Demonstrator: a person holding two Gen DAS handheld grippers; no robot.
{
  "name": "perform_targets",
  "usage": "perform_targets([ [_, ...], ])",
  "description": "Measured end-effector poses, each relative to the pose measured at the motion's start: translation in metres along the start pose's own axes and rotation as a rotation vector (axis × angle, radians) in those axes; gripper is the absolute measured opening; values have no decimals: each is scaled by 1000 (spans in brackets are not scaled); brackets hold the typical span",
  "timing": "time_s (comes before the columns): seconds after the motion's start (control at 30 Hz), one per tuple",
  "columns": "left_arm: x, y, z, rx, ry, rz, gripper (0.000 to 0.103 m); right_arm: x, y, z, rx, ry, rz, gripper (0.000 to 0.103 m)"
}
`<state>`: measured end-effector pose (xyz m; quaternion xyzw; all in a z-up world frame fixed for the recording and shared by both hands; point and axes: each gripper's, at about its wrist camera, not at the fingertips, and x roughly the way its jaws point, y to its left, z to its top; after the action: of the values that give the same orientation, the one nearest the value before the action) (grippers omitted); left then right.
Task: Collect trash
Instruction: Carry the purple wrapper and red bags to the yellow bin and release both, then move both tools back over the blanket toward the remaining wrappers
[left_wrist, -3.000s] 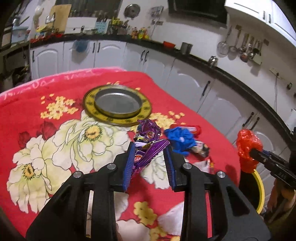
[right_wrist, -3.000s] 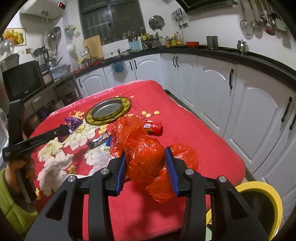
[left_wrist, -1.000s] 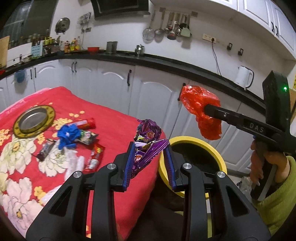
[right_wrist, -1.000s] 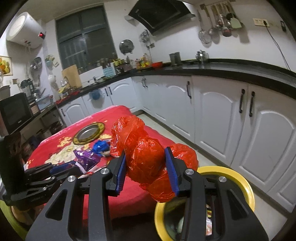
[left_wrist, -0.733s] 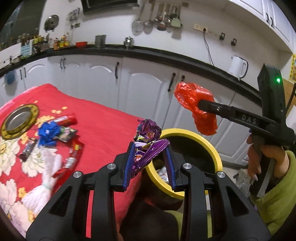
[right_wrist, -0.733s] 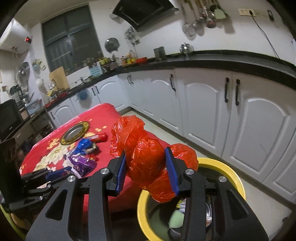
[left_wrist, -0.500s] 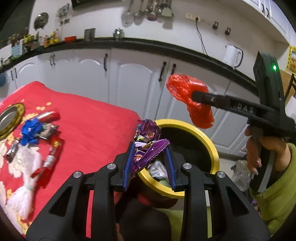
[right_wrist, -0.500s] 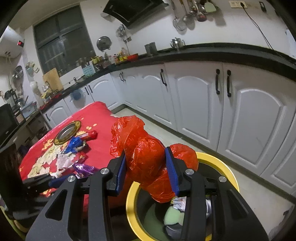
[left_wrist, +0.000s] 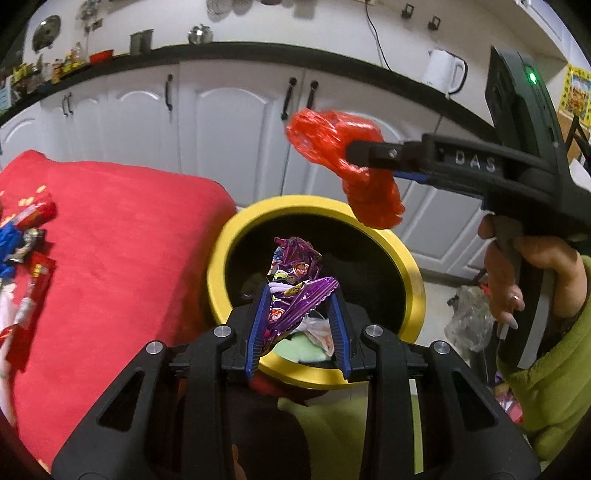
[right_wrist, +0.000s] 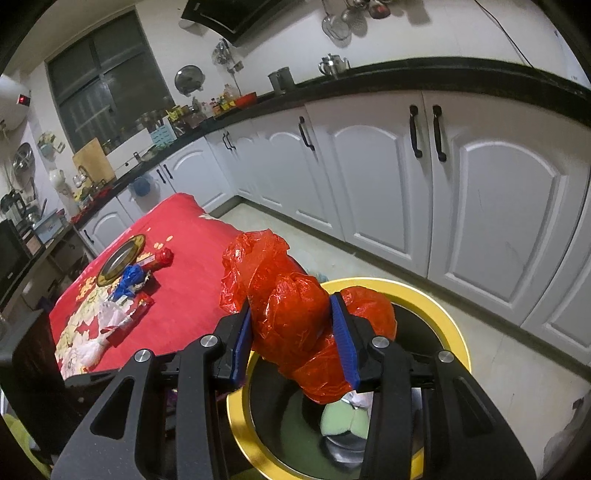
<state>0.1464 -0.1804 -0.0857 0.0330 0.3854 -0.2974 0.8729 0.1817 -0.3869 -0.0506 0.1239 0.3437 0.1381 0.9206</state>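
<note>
My left gripper (left_wrist: 297, 325) is shut on a crumpled purple snack wrapper (left_wrist: 293, 284) and holds it over the mouth of a yellow-rimmed black bin (left_wrist: 221, 266). My right gripper (right_wrist: 295, 339) is shut on a crumpled red plastic bag (right_wrist: 291, 314), also above the bin (right_wrist: 454, 332). In the left wrist view the red bag (left_wrist: 343, 166) hangs over the bin's far rim. Green and white trash (right_wrist: 343, 421) lies inside the bin.
A table with a red flowered cloth (right_wrist: 184, 258) stands left of the bin. On it lie a blue wrapper (right_wrist: 129, 277), red wrappers (left_wrist: 35, 273), white plastic (right_wrist: 110, 317) and a round gold-rimmed plate (right_wrist: 118, 262). White cabinets (right_wrist: 406, 184) run behind.
Both grippers have swung from the table to the bin, each still holding its trash. The bin now lies right under both of them.
</note>
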Motion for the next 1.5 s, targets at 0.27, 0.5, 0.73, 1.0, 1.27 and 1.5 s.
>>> perform_targets([
  [0.27, 27, -13, -6, 30, 59, -15, 25, 8, -15, -3, 40, 23, 8, 40],
  [0.5, 38, -17, -8, 37, 81, -15, 25, 13, -21, -6, 57, 41, 10, 44],
  [0.73, 41, -19, -8, 37, 81, -22, 25, 12, -28, -6, 74, 38, 0, 51],
  [1.0, 36, -15, -8, -1, 69, -5, 70, 5, -33, -3, 86, 15, -30, 65],
  [1.27, 11, -1, -2, -61, -10, 67, 92, -1, -22, -1, 59, -11, -39, 69],
  [1.5, -13, 14, 2, -89, -82, 146, 92, -5, -8, 1, 24, -31, -37, 71],
])
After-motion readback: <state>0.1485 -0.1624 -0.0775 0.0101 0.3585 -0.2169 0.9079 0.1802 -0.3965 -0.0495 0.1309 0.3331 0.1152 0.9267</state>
